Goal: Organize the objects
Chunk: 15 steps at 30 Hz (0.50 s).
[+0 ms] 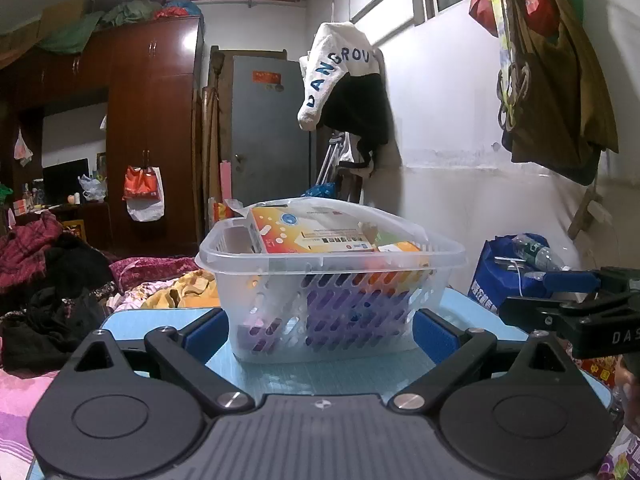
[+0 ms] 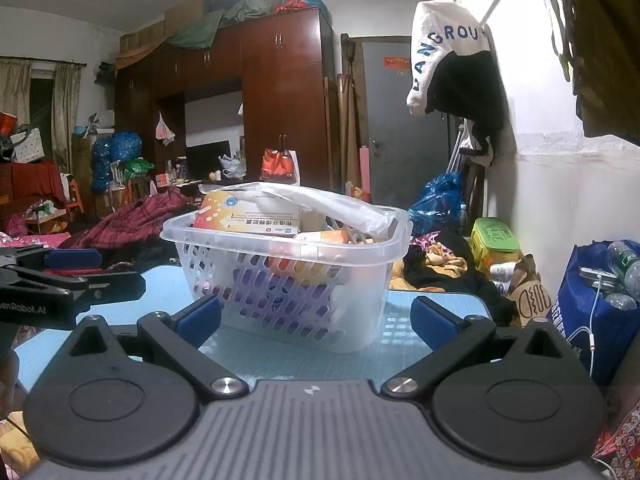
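Stood on the light blue surface (image 1: 280, 376), toward its far edge: a clear perforated plastic basket (image 1: 332, 284), already packed. Held an orange-and-white medicine box (image 1: 308, 234) leaning above the rim, a smaller orange box (image 1: 400, 248) beside it, purple packaging behind the holes, and a clear plastic wrapper (image 2: 320, 200) draped over the top.

Left tool (image 1: 320, 332) spread wide, blue pads on either side of the basket's base, gripping nothing. Right tool (image 2: 316, 320) equally spread, empty, facing the same basket from the other side.

Probably a matter of settling the load or shifting the basket: best gripped at the stiff rim rather than the thin perforated wall, kept level so the leaning box did not tip out, with the two tools kept apart.

Near the right edge, a blue bag (image 2: 592, 312) with bottles and a white cable; beyond the far edge, heaped clothes (image 1: 48, 280) on the bed, a wardrobe (image 1: 152, 120) behind.
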{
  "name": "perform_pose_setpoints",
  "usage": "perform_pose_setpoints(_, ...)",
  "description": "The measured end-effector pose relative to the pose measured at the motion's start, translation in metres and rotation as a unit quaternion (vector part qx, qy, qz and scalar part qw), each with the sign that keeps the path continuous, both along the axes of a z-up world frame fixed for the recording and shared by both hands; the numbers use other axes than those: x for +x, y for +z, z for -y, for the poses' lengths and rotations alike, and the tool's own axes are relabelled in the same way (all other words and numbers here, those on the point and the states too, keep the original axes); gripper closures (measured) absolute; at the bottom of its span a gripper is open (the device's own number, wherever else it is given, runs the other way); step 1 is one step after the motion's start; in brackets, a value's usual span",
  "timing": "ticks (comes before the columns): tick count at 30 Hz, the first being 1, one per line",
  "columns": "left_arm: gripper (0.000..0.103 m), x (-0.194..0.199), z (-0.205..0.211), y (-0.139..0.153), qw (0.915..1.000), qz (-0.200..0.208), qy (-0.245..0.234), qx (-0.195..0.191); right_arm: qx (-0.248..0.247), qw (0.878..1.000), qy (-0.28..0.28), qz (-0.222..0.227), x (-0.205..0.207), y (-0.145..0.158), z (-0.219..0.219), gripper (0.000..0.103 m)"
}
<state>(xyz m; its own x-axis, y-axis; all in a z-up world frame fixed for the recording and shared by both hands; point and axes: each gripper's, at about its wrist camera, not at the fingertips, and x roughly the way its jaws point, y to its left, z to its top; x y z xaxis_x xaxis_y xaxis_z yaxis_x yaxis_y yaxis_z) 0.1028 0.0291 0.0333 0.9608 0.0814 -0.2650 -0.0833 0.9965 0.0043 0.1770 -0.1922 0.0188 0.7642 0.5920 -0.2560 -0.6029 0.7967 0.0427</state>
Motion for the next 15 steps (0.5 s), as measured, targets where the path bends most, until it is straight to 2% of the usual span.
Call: perform_pose_setpoints(15,0.003,0.0005,0.0024,-0.0008,1.0,-0.003,-0.004,0.0,0.005,1.0,0.001,-0.001,-0.0004,-0.0027,-0.0003,0.0)
